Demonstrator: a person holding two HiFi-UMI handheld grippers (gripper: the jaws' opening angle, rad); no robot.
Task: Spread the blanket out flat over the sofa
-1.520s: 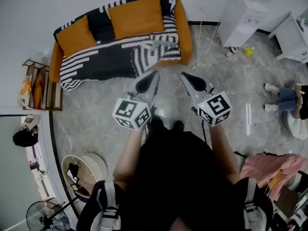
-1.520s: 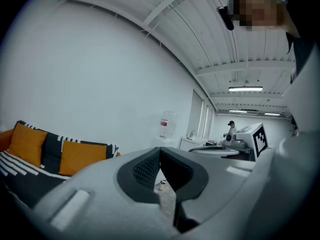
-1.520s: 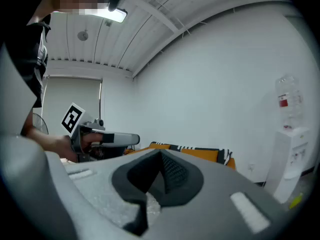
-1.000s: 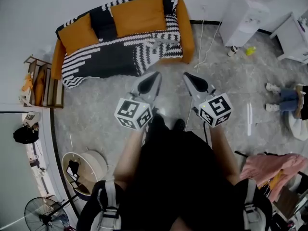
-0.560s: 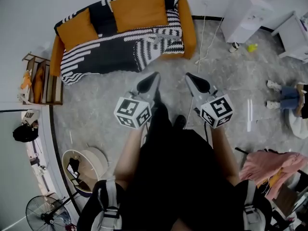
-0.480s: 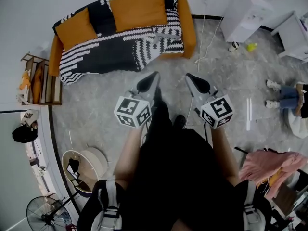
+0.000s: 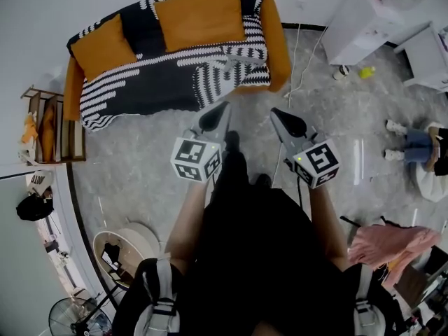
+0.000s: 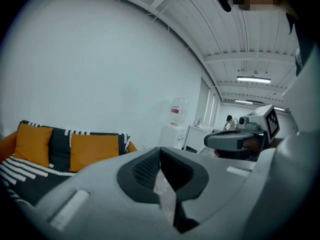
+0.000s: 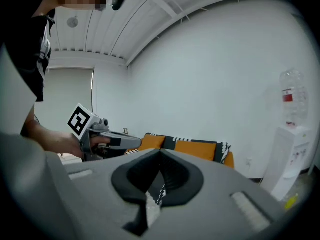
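Note:
A black-and-white striped blanket [image 7: 154,82] lies over the seat and back of the orange sofa [image 7: 278,37], with two orange cushions [image 7: 199,16] on top. A fold bunches near the seat's right end. I stand on the floor a step back from the sofa. My left gripper [image 7: 222,108] and right gripper [image 7: 274,113] are held side by side, pointing at the sofa, both shut and empty. In the left gripper view the jaws [image 8: 160,151] meet, with the blanket [image 8: 60,144] beyond at the left. The right gripper view shows its shut jaws [image 9: 160,156] and the sofa [image 9: 200,149] ahead.
A wooden rack [image 7: 45,128] stands left of the sofa. A white cabinet [image 7: 364,19] and a cable [image 7: 290,68] are to its right. A person's legs [image 7: 413,145] are at the right edge. A round basket [image 7: 122,247], a fan [image 7: 77,317] and pink cloth [image 7: 381,243] lie behind me.
The head view has drifted a little, so the sofa sits slightly further left. A foot has stepped forward between the grippers. Both grippers stay shut, side by side.

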